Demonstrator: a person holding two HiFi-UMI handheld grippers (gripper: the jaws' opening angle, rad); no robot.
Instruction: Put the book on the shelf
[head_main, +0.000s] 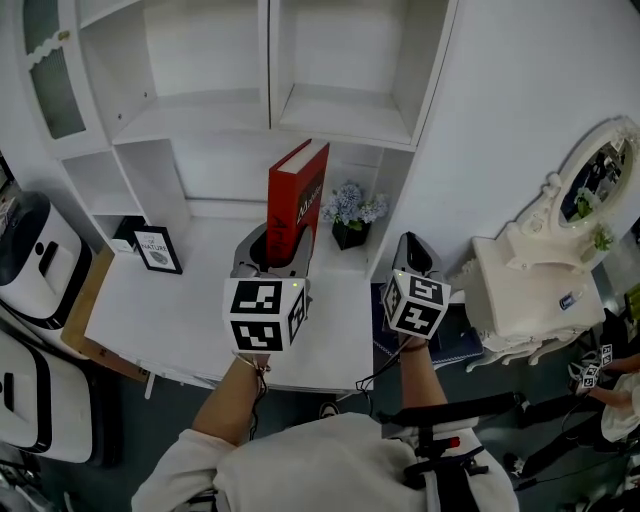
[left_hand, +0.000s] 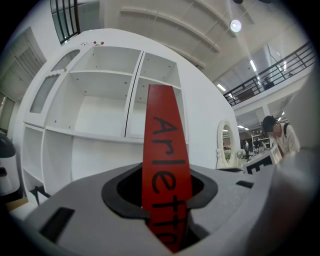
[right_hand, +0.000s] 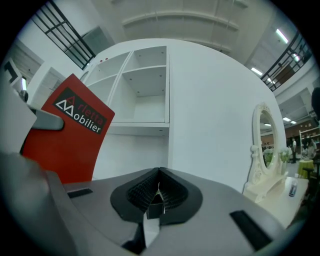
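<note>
Book (head_main: 297, 195), red, upright, spine gripped tight in the left tool (head_main: 274, 250) — held over the white counter (head_main: 170, 320), facing the white shelf (head_main: 345, 118), right tool (head_main: 413, 252) alongside — jaws together, empty

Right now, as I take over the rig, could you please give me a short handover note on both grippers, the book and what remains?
Left gripper: shut on the red book at its lower end. The book stands upright, spine towards the gripper's camera.
Right gripper: shut and empty, level with the left one on its right.
Book: held over the white desk, in front of the shelf unit, and not on any shelf.
Done: the book is grasped.
Left: bring it to an open compartment, set it down and release.
</note>
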